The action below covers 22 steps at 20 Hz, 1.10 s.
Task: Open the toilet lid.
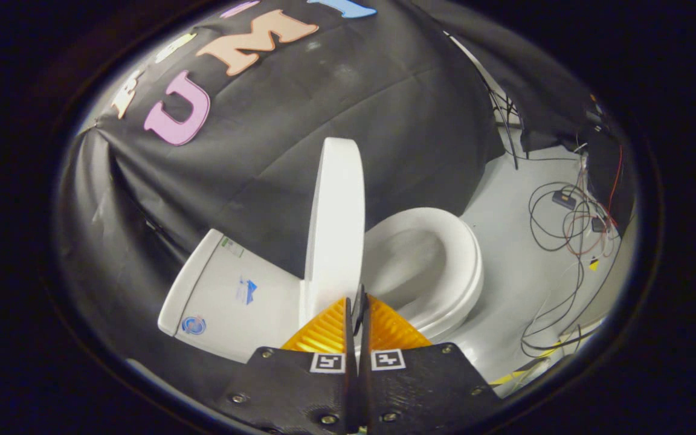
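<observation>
booth wall: black cloth hangs behind everything, creased and sagging toward the floor.
toilet tank: white, leftmost of the fixture, with small stickers on its face; it sits against the cloth.
toilet lid: raised and standing nearly on edge between the tank and the bowl, hinged at its lower end just beyond the fingertips. its long axis runs from the hinge up toward the cloth, the free rounded end pointing away from the floor, the flat face turned toward the tank side. by my reading it is open or all but open, though it does not look to be resting on the tank yet.
gripper: low and central, just short of the lid's hinge end. the two fingers are pressed together with only a sliver between them and nothing held; they do not touch the lid as far as i can tell.
toilet seat: down on the bowl, right of the lid, its opening pointing away from the tank.
cables: loose loops on the pale floor well right of the bowl.
risk: if the lid stands near its balance point with nothing bracing it, it could tip back and slam onto the seat.
second risk: a careless sweep of the closed fingers past the hinge could nudge it that way.
</observation>
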Motion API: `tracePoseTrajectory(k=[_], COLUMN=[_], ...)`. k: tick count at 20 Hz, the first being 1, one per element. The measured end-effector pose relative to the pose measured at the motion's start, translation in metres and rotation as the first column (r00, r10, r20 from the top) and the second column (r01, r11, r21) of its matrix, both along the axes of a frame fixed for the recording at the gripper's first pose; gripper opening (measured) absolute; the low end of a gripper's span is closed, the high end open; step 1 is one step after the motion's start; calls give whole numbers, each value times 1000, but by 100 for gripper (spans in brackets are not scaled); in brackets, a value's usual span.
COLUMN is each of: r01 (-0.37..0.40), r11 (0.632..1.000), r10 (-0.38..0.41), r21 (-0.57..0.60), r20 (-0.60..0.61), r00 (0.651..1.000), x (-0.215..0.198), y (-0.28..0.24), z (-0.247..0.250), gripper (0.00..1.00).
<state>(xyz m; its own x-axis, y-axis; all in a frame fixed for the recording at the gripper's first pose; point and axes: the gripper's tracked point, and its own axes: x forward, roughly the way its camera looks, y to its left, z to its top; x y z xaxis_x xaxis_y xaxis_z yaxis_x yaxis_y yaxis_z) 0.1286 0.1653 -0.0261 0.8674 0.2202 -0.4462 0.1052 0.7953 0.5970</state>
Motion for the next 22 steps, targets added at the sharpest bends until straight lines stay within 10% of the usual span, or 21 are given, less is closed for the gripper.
tracePoseTrajectory(k=[22], r01=[-95], r11=[968], r10=[129], r21=[-233], r20=[136], r00=[982], x=[-11], y=[62], z=[42], gripper=[2])
